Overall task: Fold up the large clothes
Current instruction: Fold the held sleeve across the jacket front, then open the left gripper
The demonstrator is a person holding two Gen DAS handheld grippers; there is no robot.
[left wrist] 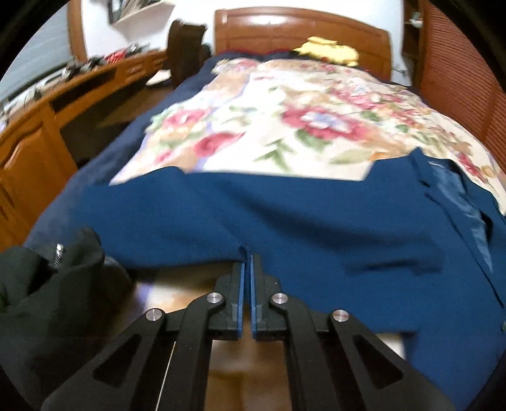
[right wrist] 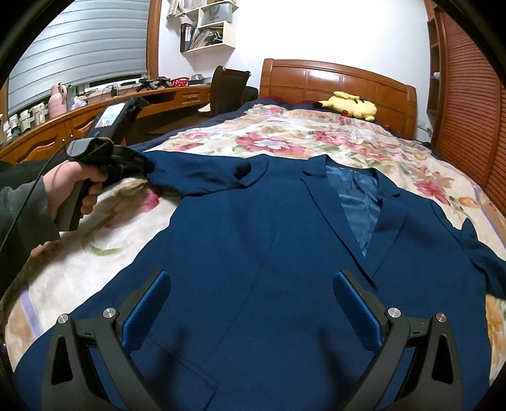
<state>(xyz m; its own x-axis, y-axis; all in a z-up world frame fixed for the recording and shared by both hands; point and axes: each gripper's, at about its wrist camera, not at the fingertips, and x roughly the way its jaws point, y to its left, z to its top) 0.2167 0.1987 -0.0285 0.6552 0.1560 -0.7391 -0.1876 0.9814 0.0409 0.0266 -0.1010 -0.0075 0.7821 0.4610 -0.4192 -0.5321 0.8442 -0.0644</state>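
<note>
Left wrist: left gripper (left wrist: 247,257) pinches jacket (left wrist: 284,215) edge; right gripper (right wrist: 249,291) gapes above it.

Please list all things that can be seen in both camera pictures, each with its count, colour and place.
jacket: one, dark blue, spread flat on the bed, lining showing
blanket: one, cream with red flowers, under the jacket
plush toy: one, yellow, by the headboard
headboard: one, brown wood, far end of the bed
desk: one, brown wood, along the left wall
chair: one, dark, at the desk
wall shelf: one, white, above the desk
left gripper: one, black, shut on the jacket's sleeve end
right gripper: one, black, blue-padded fingers open above the jacket
hand: one, holding the left gripper's handle
</note>
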